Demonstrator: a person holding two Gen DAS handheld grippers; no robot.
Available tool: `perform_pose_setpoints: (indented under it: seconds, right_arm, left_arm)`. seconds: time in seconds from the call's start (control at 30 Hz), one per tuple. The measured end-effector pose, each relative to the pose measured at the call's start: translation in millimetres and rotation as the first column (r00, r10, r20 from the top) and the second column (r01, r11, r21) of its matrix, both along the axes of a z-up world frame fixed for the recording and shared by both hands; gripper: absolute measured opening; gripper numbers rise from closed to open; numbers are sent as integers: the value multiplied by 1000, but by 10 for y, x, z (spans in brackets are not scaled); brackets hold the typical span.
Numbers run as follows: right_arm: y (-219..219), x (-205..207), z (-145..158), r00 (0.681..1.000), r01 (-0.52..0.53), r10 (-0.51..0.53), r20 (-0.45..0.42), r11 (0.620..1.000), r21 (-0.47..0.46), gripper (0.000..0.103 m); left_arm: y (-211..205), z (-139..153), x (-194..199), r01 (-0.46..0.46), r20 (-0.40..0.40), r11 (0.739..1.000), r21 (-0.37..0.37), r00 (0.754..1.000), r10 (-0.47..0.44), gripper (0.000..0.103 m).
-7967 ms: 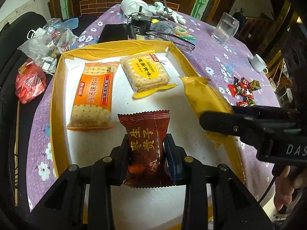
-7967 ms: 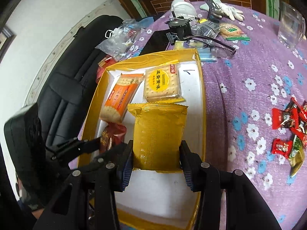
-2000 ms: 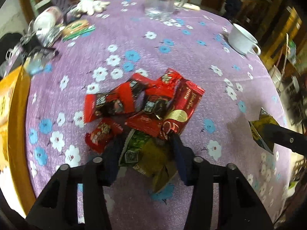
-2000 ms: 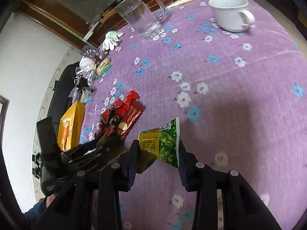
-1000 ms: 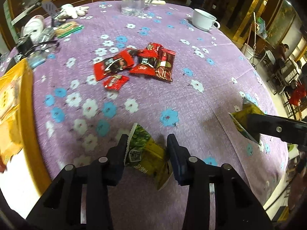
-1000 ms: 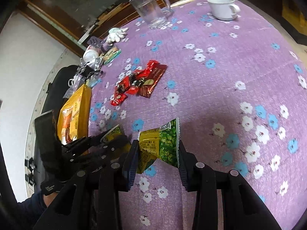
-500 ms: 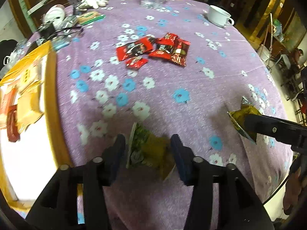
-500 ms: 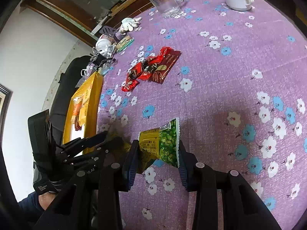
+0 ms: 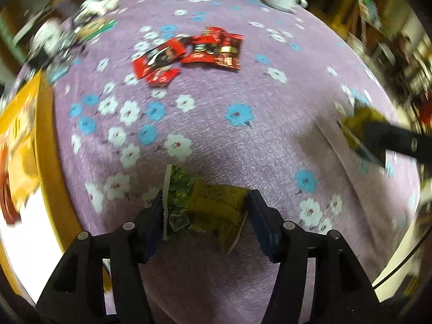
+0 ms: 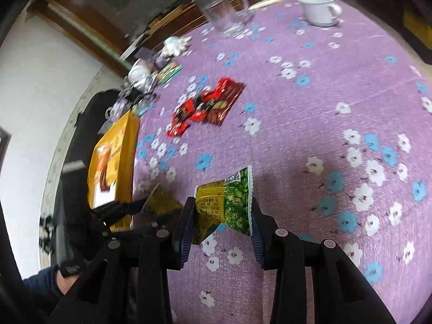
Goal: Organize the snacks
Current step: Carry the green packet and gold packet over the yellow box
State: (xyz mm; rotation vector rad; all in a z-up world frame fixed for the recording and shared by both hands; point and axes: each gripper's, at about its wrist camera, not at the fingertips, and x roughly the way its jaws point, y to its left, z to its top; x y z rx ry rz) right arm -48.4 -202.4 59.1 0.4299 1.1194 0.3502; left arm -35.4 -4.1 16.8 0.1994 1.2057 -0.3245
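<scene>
We note both green-yellow snack packets are lifted off the counter (image 9: 270,124) and moving toward the yellow tray (image 9: 44,145): left hand-held gripper (image 9: 205,210) clamps one packet (image 9: 208,205), right hand-held gripper (image 10: 222,210) clamps another (image 10: 229,197), so drop-off looks next.

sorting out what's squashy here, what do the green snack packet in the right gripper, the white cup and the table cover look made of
Green pea snack packet: thin glossy printed plastic film, judging by its creases and crimped edge where the right gripper pinches it.
White cup: smooth, hard and opaque with a handle, probably glazed ceramic or enamel.
Tablecloth: matte purple flower-printed covering with a grainy texture, likely woven fabric, though the blur leaves that open.
</scene>
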Motion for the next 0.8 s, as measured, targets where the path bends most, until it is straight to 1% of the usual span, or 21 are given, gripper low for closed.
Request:
perform_pose_setpoints:
  seconds: [0.07,0.17,0.27,0.33,0.4,0.6,0.8]
  right_arm:
    - [36,-25,31,999,37,-37,-6,999,-3,38]
    - [178,-72,105,999,45,-45,5,998,-45,38]
    - [284,-123,113,998,64,-64,-2,996,-62,38]
    - [322,-157,95,997,80,-81,-13,995,-67,38]
    - [356,-184,90,995,93,-94,-18,993,-72,38]
    - [404,-261,128,993,115,-116,-11,990,-84,38]
    - [376,-312,147,993,114,-116,-8,990,-87,38]
  left_arm:
    - [30,10,-10,46,10,999,-18,999,-46,55]
    - [77,27,-41,88,38,995,-48,996,-86,48]
    - [115,77,-70,124,55,990,-65,991,-121,42]
    - [162,103,-56,132,51,987,-88,990,-128,40]
    - [186,117,-43,136,53,986,-95,990,-131,39]
    - [252,160,-29,140,54,980,-141,990,-134,37]
    - [248,210,-22,133,61,980,-149,990,-125,36]
